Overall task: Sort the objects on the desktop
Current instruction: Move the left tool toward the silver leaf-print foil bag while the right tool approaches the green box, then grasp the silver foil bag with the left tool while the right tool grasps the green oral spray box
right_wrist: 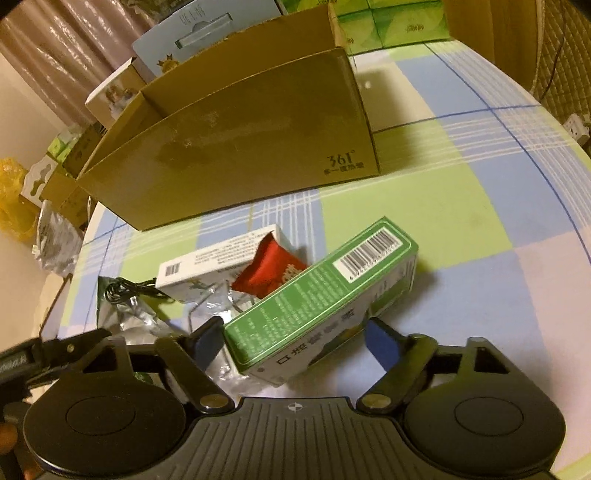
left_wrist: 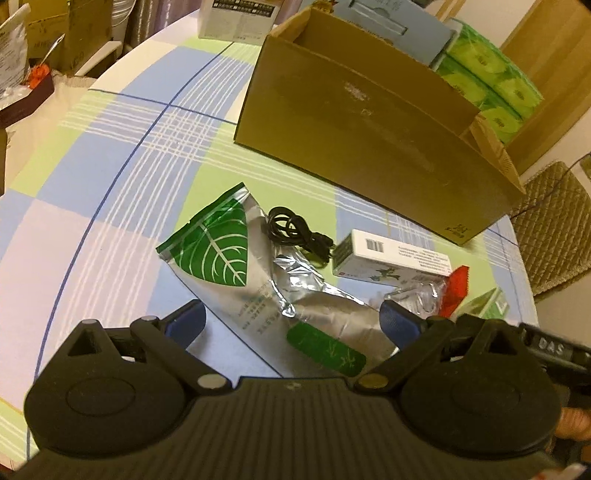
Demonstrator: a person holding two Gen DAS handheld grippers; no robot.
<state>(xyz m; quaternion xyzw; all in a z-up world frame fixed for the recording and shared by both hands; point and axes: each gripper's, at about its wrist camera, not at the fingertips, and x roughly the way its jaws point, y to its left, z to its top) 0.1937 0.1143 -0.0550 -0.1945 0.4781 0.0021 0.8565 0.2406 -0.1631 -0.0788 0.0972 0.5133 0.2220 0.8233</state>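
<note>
My left gripper (left_wrist: 291, 321) is open, its blue fingers either side of a silver foil bag (left_wrist: 258, 280) with a green leaf print, lying on the checked tablecloth. Beyond it lie a coiled black cable (left_wrist: 291, 230), a white carton (left_wrist: 391, 258) and a red packet (left_wrist: 456, 290). My right gripper (right_wrist: 295, 343) is open around the near end of a green box (right_wrist: 321, 295) with a barcode; whether the pads touch it I cannot tell. The white carton (right_wrist: 218, 266), red packet (right_wrist: 273, 269) and cable (right_wrist: 125, 290) also show in the right wrist view.
A large open cardboard box (left_wrist: 362, 136) stands behind the objects and also shows in the right wrist view (right_wrist: 240, 147). Green tissue packs (left_wrist: 487, 81) and a blue box (left_wrist: 391, 26) stand behind it. Cartons crowd the far left; a quilted chair (left_wrist: 554, 225) stands right.
</note>
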